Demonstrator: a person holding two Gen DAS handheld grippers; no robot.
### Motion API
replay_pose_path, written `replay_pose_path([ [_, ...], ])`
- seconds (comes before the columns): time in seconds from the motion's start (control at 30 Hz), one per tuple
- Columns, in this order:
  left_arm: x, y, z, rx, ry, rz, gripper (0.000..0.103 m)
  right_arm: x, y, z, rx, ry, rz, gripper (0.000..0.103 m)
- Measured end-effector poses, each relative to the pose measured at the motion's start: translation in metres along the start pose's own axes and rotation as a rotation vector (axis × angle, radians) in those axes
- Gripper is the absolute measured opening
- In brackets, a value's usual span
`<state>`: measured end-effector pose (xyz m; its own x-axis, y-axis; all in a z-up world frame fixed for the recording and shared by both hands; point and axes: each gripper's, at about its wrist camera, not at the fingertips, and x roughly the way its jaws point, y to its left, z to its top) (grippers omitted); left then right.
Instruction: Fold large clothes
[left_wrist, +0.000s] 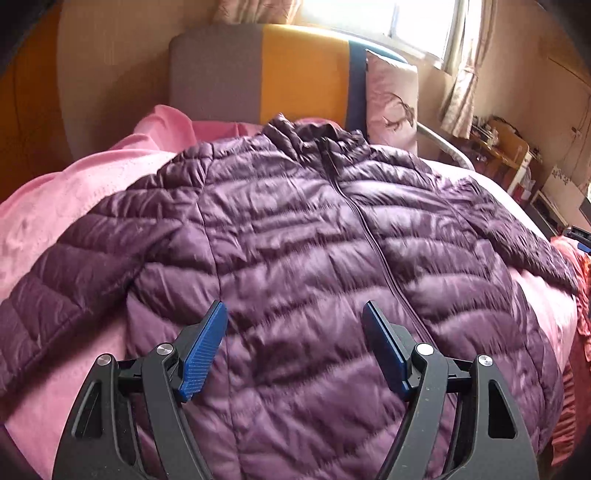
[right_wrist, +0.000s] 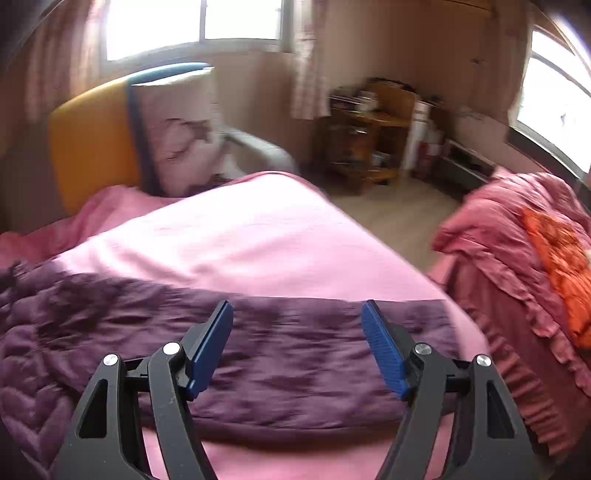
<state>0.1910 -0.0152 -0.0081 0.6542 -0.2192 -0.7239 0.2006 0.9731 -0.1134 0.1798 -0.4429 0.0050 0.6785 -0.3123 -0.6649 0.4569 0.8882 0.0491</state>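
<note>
A purple quilted puffer jacket (left_wrist: 295, 229) lies front up on a pink bed (left_wrist: 74, 206), zipped, collar toward the headboard, both sleeves spread out sideways. My left gripper (left_wrist: 293, 314) hovers open above the jacket's lower front, just left of the zipper, with nothing between its blue pads. In the right wrist view one sleeve of the jacket (right_wrist: 288, 354) stretches across the pink bed (right_wrist: 240, 240) toward its right edge. My right gripper (right_wrist: 297, 314) is open above that sleeve, and nothing is between its fingers. The right view is blurred.
A grey, orange and blue headboard (left_wrist: 273, 74) and a pale pillow (left_wrist: 391, 99) stand at the bed's far end. A red ruffled quilt (right_wrist: 517, 258) lies on a second bed at the right. Wooden shelves (right_wrist: 369, 125) stand by the far wall, bare floor (right_wrist: 399, 218) between.
</note>
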Motion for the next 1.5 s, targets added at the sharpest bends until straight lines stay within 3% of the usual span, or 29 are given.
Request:
replay_pose_path([
  [0.07,0.005,0.0,0.008,-0.01,-0.023,0.011,0.074,-0.001,0.065,-0.003,-0.086,0.008,0.17,0.071],
  [0.17,0.013,0.013,0.017,-0.049,-0.032,0.006,0.074,0.013,0.15,-0.011,-0.189,0.049,0.342,0.068],
  [0.27,0.025,0.03,0.018,-0.124,0.001,-0.027,0.075,0.045,0.206,-0.016,-0.202,0.124,0.43,0.065],
  [0.33,0.034,0.042,0.011,-0.18,0.031,-0.061,0.08,0.074,0.222,-0.02,-0.178,0.182,0.425,0.065],
  [0.43,0.042,0.049,-0.004,-0.206,0.05,-0.095,0.08,0.121,0.208,-0.025,-0.085,0.255,0.341,0.065],
  [0.5,0.04,0.047,-0.008,-0.189,0.041,-0.091,0.08,0.13,0.191,-0.027,-0.048,0.218,0.308,0.062],
  [0.63,0.033,0.047,-0.018,-0.199,0.026,-0.107,0.08,0.13,0.176,-0.032,-0.042,0.175,0.332,0.061],
  [0.8,0.025,0.049,-0.024,-0.205,0.019,-0.105,0.08,0.121,0.181,-0.032,-0.078,0.175,0.289,0.062],
  [0.87,0.024,0.047,-0.023,-0.195,0.016,-0.098,0.08,0.114,0.19,-0.031,-0.138,0.181,0.229,0.07],
  [0.93,0.024,0.05,-0.019,-0.2,0.02,-0.097,0.08,0.095,0.197,-0.031,-0.206,0.134,0.162,0.075],
  [1.03,0.018,0.049,-0.012,-0.2,-0.003,-0.064,0.08,0.056,0.203,-0.037,-0.265,0.046,0.23,0.079],
  [1.17,-0.004,0.054,-0.014,-0.231,-0.086,-0.028,0.08,0.018,0.212,-0.068,-0.344,0.073,0.369,0.083],
  [1.27,-0.023,0.067,-0.028,-0.286,-0.099,-0.048,0.08,-0.009,0.209,-0.1,-0.375,0.046,0.384,0.09],
  [1.33,-0.027,0.07,-0.04,-0.267,-0.081,-0.038,0.08,-0.012,0.203,-0.117,-0.36,0.041,0.362,0.091],
  [1.4,-0.021,0.074,-0.056,-0.216,-0.028,0.022,0.08,-0.004,0.188,-0.135,-0.322,0.081,0.35,0.091],
  [1.43,-0.016,0.078,-0.064,-0.206,0.002,0.032,0.08,0.004,0.178,-0.138,-0.271,0.117,0.361,0.091],
  [1.5,-0.019,0.087,-0.075,-0.194,-0.029,0.004,0.082,0.003,0.153,-0.142,-0.118,0.156,0.402,0.091],
])
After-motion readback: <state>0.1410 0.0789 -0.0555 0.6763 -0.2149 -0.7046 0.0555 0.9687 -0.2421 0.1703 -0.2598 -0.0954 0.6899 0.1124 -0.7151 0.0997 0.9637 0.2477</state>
